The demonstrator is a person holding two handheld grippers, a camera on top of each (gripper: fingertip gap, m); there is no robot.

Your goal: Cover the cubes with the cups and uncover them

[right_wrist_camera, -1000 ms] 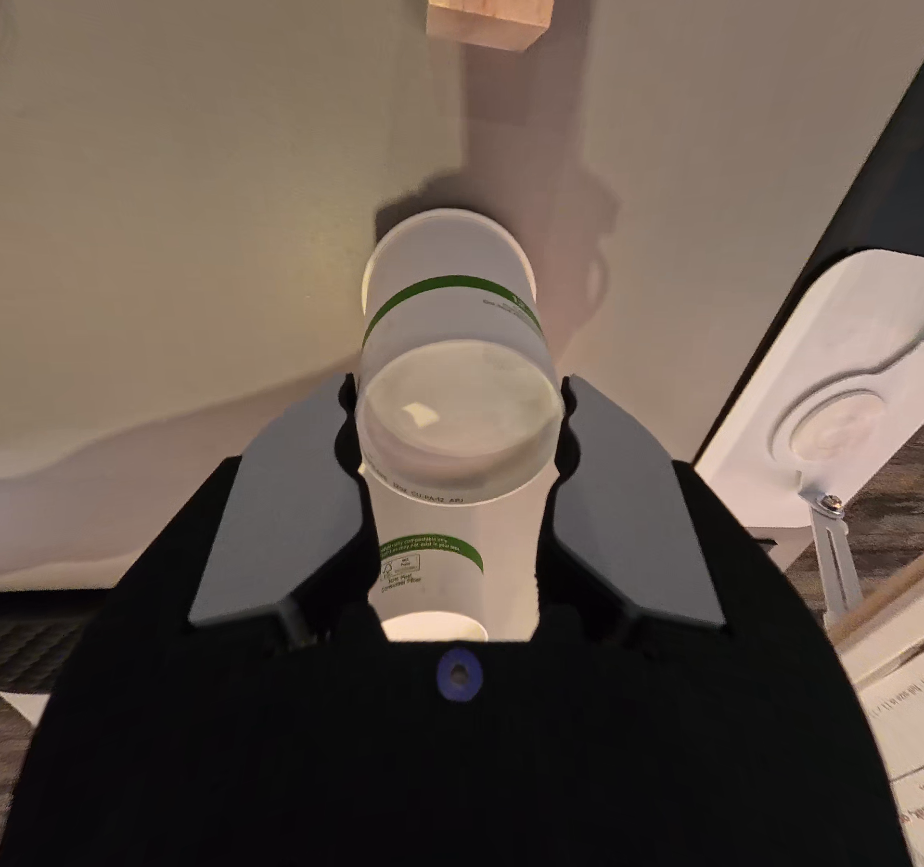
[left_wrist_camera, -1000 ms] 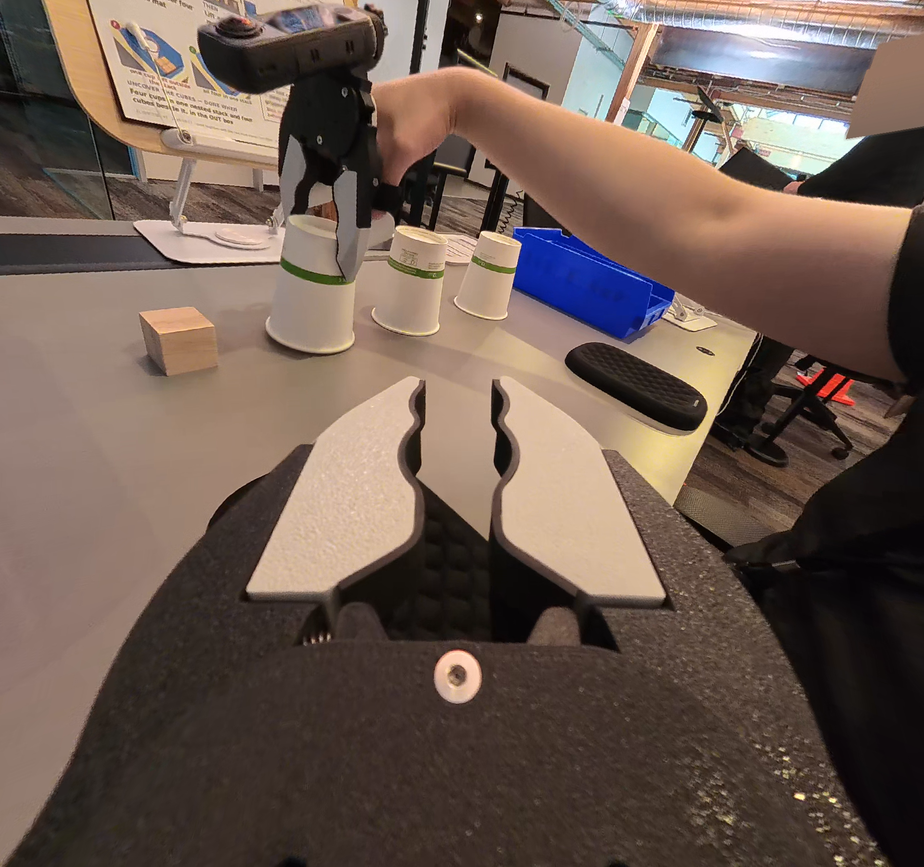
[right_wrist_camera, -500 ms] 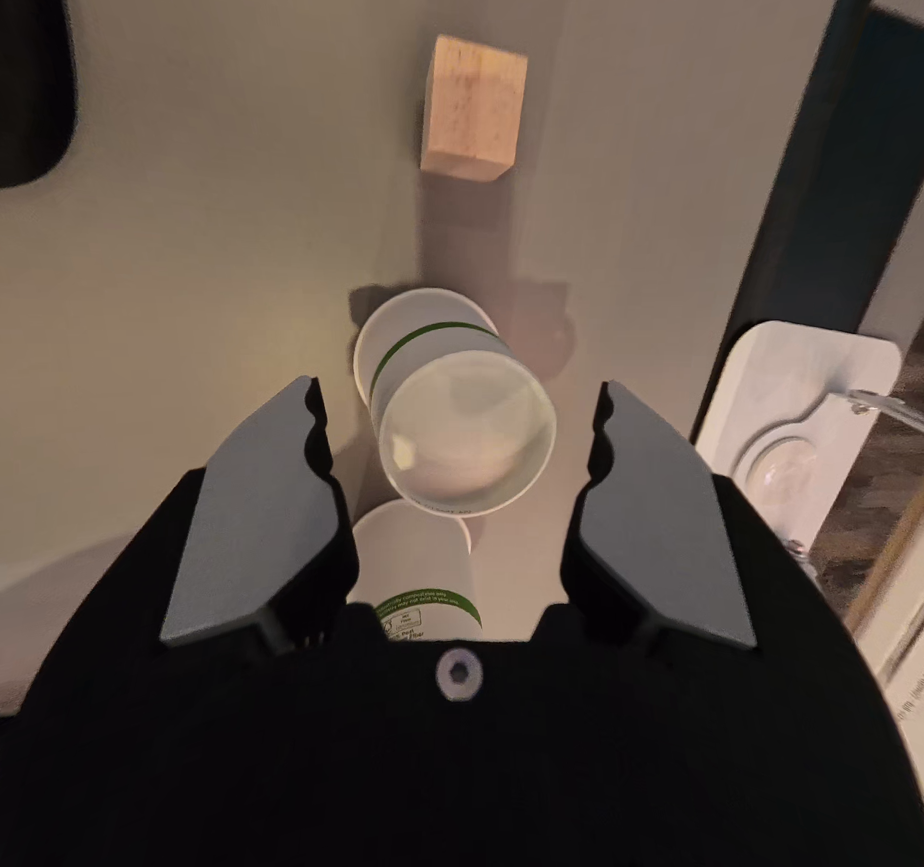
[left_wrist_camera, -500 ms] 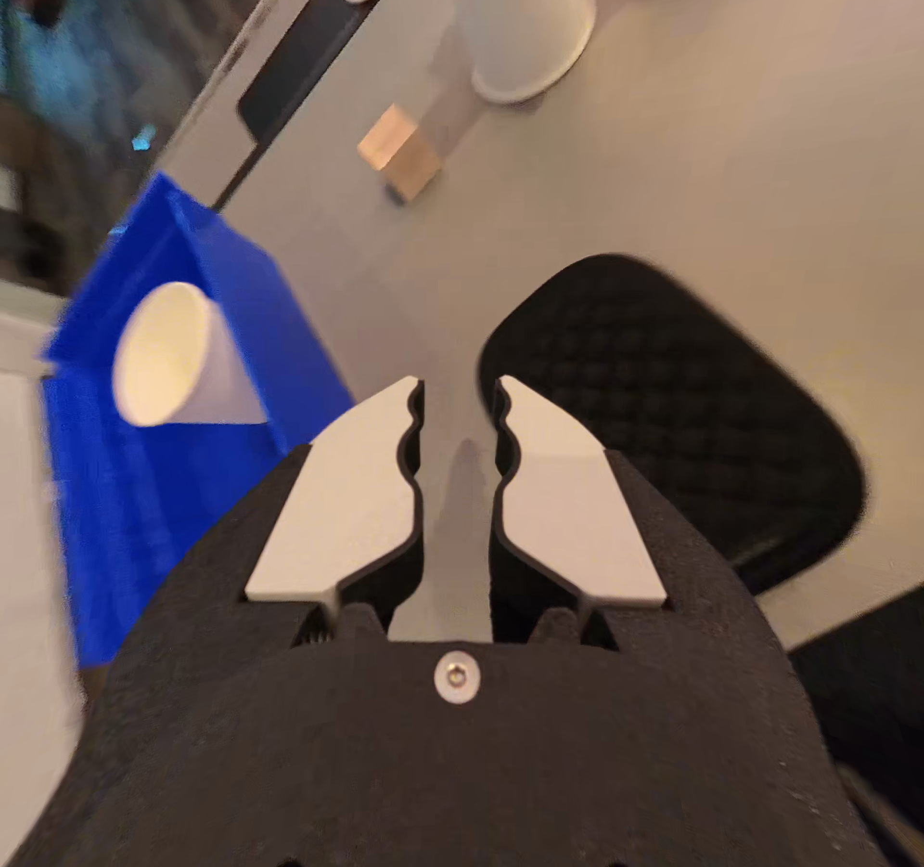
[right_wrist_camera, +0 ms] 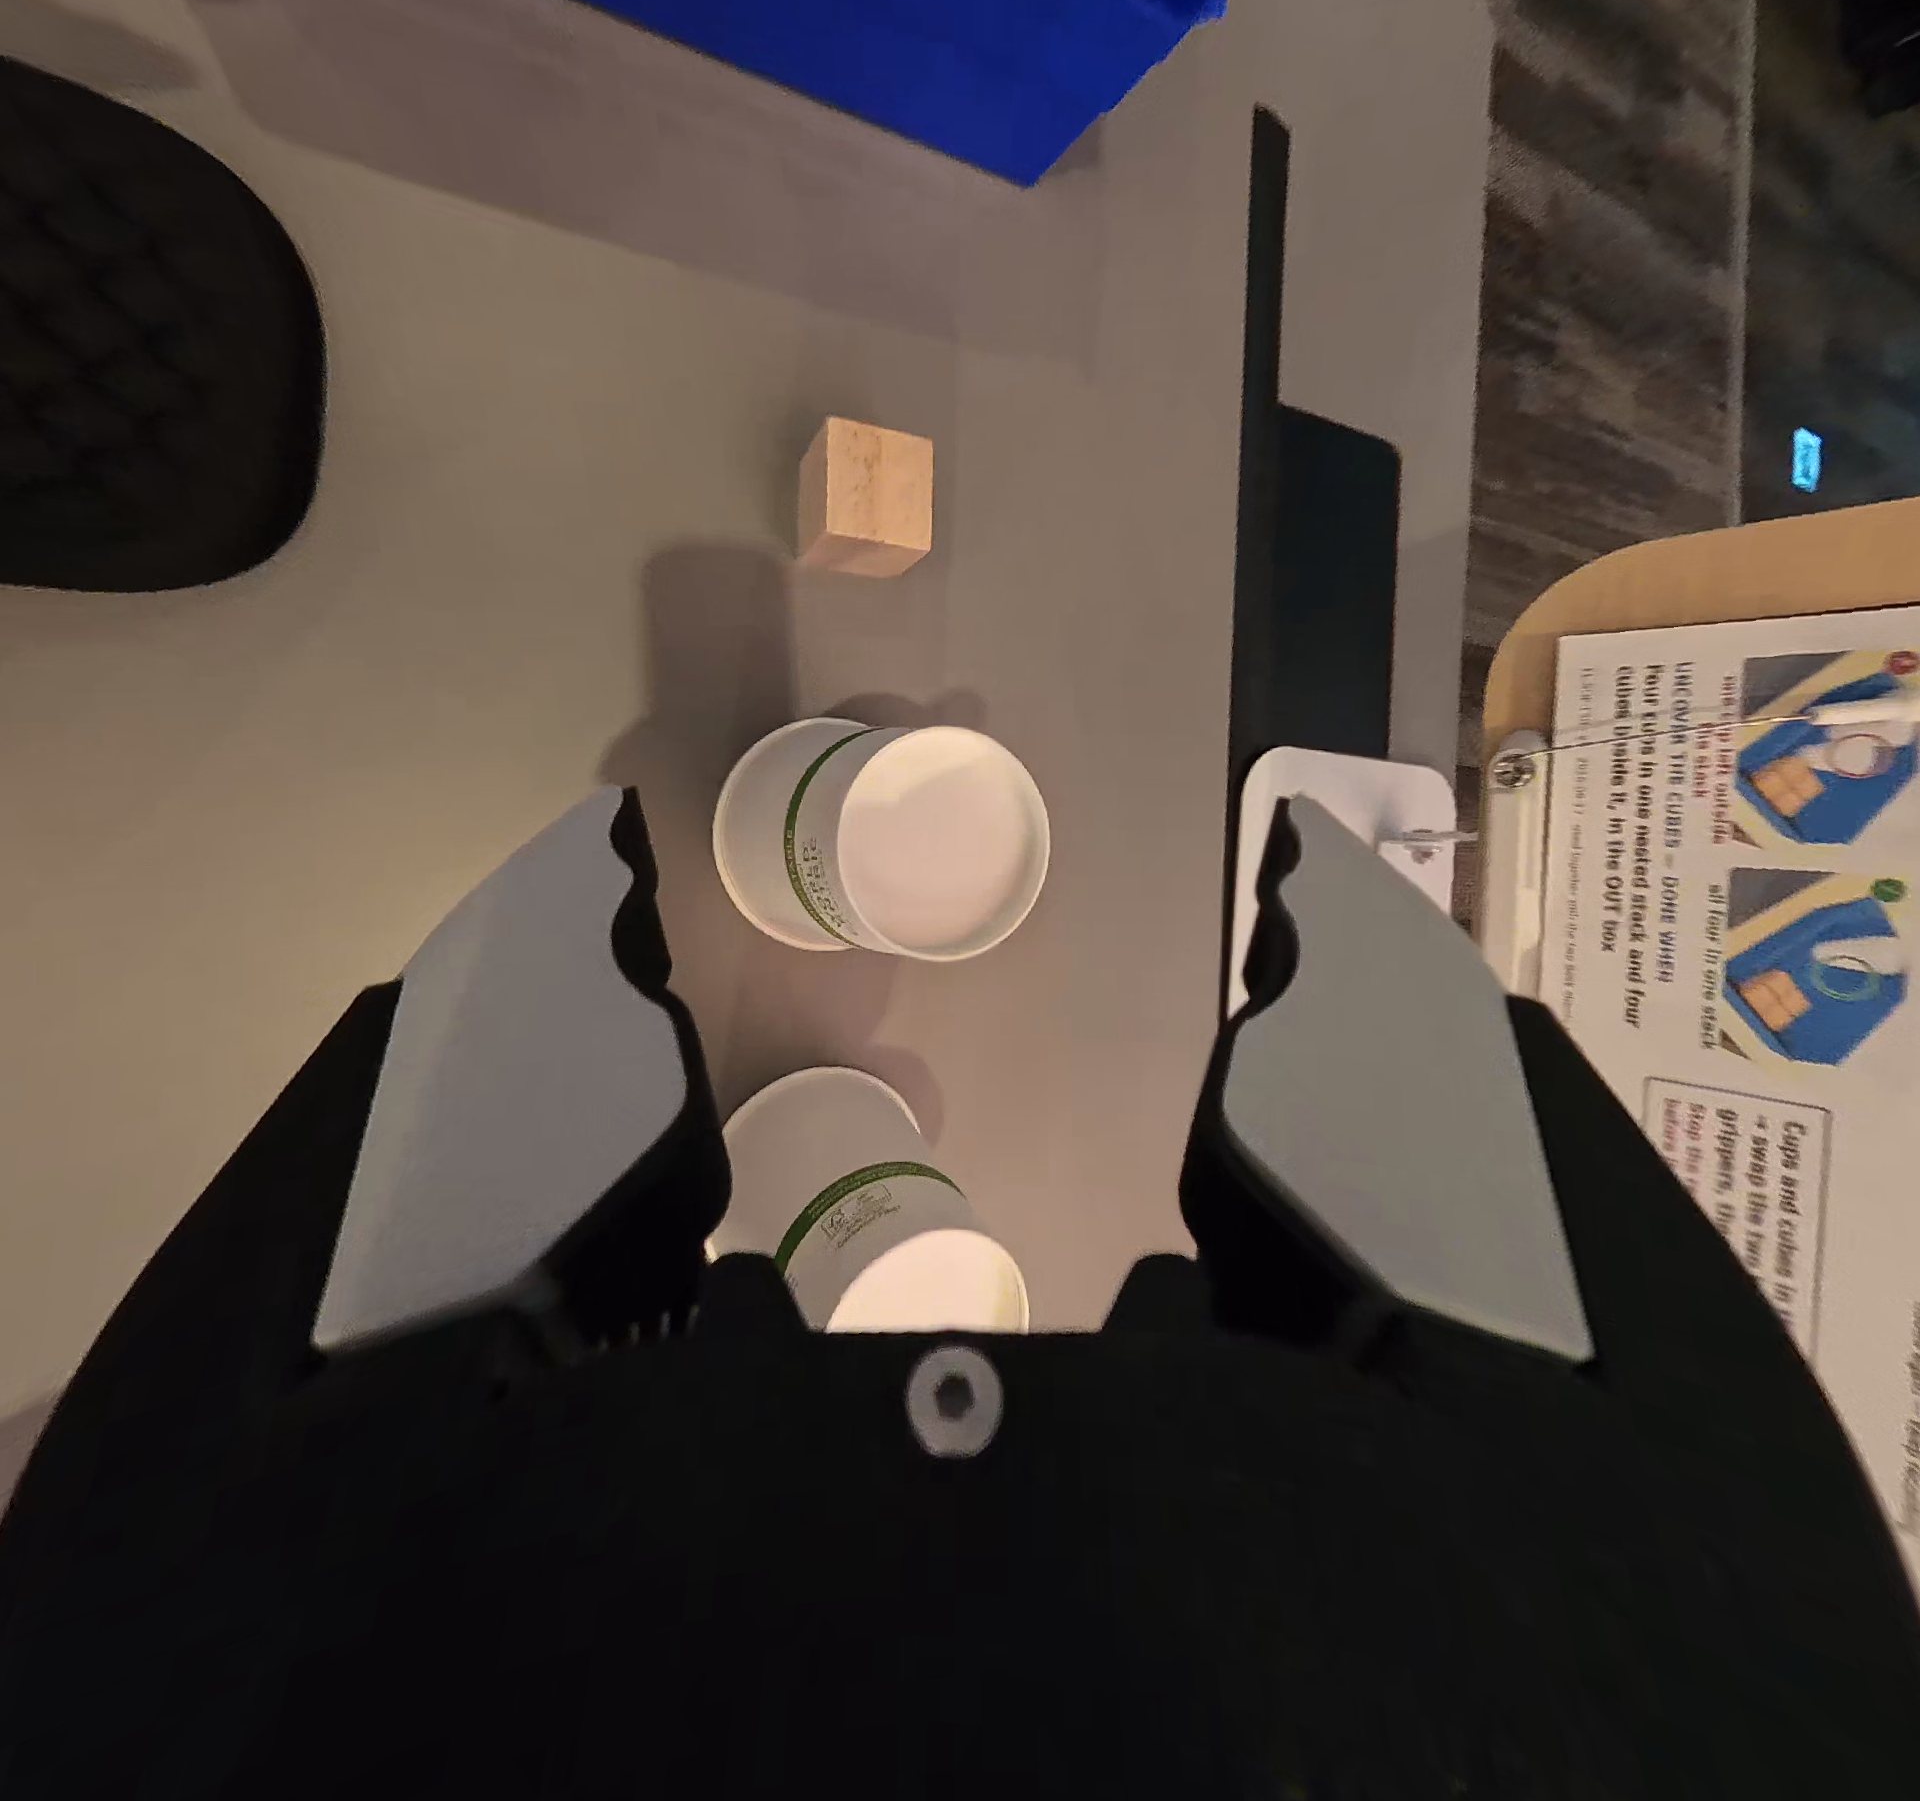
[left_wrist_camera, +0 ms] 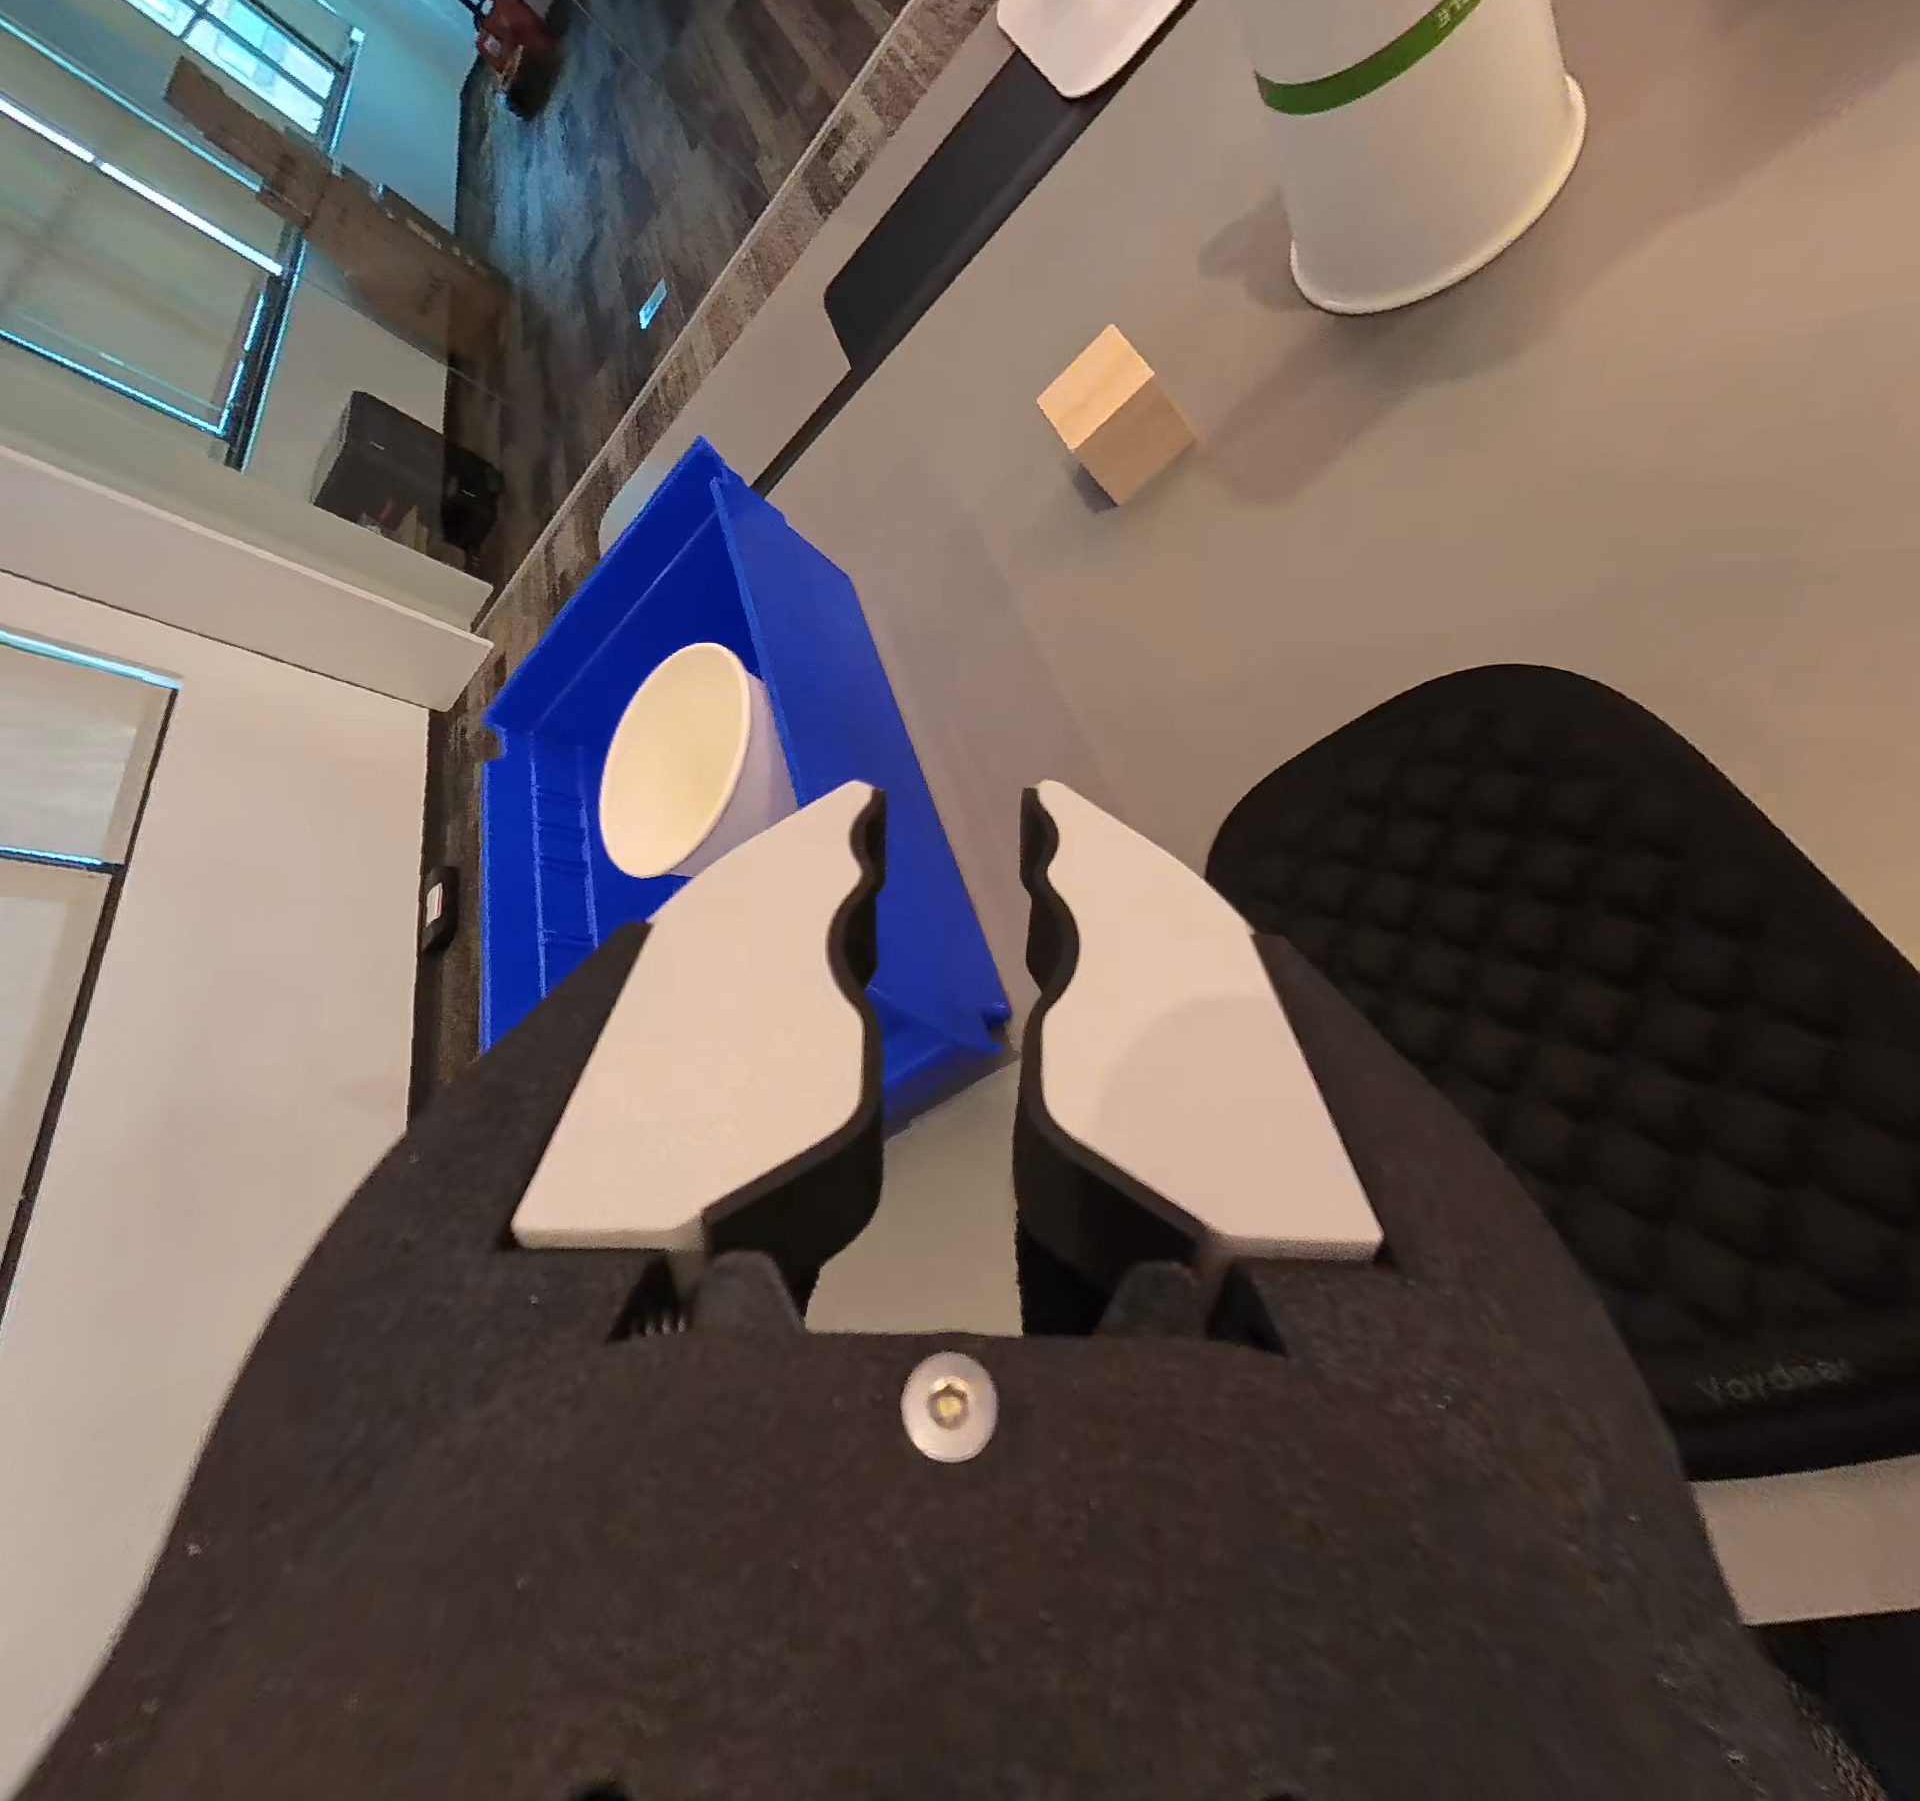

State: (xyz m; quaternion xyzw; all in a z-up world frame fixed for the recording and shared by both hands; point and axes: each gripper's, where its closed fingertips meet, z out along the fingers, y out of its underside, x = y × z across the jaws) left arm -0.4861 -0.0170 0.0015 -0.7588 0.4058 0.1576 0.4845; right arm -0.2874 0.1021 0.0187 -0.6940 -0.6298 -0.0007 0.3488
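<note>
Uncover phase looks to be underway, judging by the layout: one wooden cube (right_wrist_camera: 868, 494) sits bare on the grey table (right_wrist_camera: 468, 816), and one white cup (left_wrist_camera: 691, 764) lies on its side in the blue bin (left_wrist_camera: 862, 743), mouth toward the left wrist cam. Right gripper (right_wrist_camera: 956, 878) hangs above the table w/ jaws spread wide, holding nothing; directly below, between its fingers, stands an inverted cup (right_wrist_camera: 883, 837) w/ green band, and a second inverted cup (right_wrist_camera: 883, 1211) is closer in, partly hidden by the gripper body. Left gripper (left_wrist_camera: 954, 842) has jaws nearly together w/ a narrow gap, empty, aimed at the bin edge, w/ a black quilted pad (left_wrist_camera: 1558, 1024) just to its right. Next move, prob: right gripper drops onto the nearer-to-cube inverted cup, closes on the walls near the base w/o crushing the paper, lifts straight up so any cube under it stays put. Count: 1 cube visible (others, if any, are under cups, can't tell); cups: 2 inverted in right view, 1 in the bin, plus a rim at the top edge of the left view that may be another, so 3 sure, maybe 4. 1 bin, 1 pad, 1 instruction board (right_wrist_camera: 1714, 868) on a white stand at the table's far edge.
</note>
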